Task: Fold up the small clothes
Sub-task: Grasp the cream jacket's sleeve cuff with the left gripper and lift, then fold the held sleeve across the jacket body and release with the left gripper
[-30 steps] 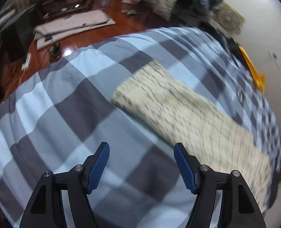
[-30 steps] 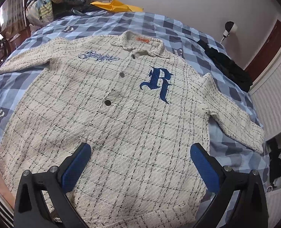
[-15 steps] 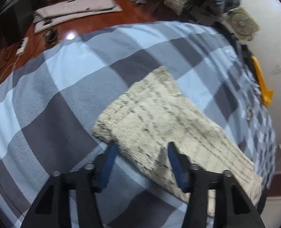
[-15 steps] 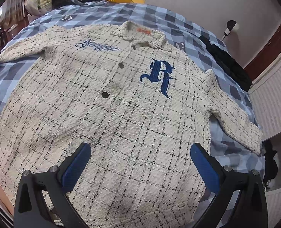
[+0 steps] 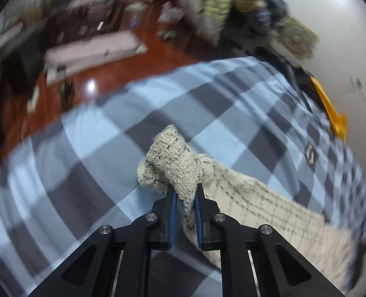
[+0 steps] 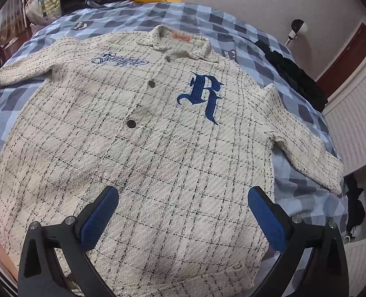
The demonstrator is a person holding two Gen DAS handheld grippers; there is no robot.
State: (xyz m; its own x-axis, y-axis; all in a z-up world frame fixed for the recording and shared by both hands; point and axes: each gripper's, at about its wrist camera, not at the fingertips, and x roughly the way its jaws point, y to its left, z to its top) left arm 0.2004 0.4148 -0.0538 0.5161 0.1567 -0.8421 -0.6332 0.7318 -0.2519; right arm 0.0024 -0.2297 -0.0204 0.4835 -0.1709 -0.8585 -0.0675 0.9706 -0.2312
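I am at the first fold: gathering the left sleeve of the jacket [image 6: 158,148] so it can go across the body.

**Jacket.** It lies face up and spread flat on the checked bed [image 6: 244,24], collar [image 6: 175,40] at 12 o'clock in the right wrist view, hem at 6 o'clock. Both sleeves run outward. The right sleeve [image 6: 304,143] rests flat toward 3 o'clock, and the left sleeve reaches toward 9 o'clock.

**Left gripper** [image 5: 185,198]. Its fingers [image 5: 173,210] are closing on the cuff [image 5: 173,163] of the left sleeve. The cloth stands bunched between the blue pads and humps above them, with a lobe hanging at 9 o'clock of the pinch. The rest of the sleeve trails toward 4 o'clock in this view. I judge the grip is taken, though it is shallow and near the cuff edge.

**Right gripper** [image 6: 183,212]. Its fingers stand wide apart and empty, hovering over the lower body of the jacket without touching it.

**Next move, as I judge it.**
1. Confirm the cuff is pinched through both layers.
2. Carry the cuff up and over toward the chest, laying the sleeve straight across the body.
3. Keep the lift low so the body does not drag on the bed.
4. Use the right gripper to steady the body if it creeps.

The thick tweed may slip from a shallow pinch.
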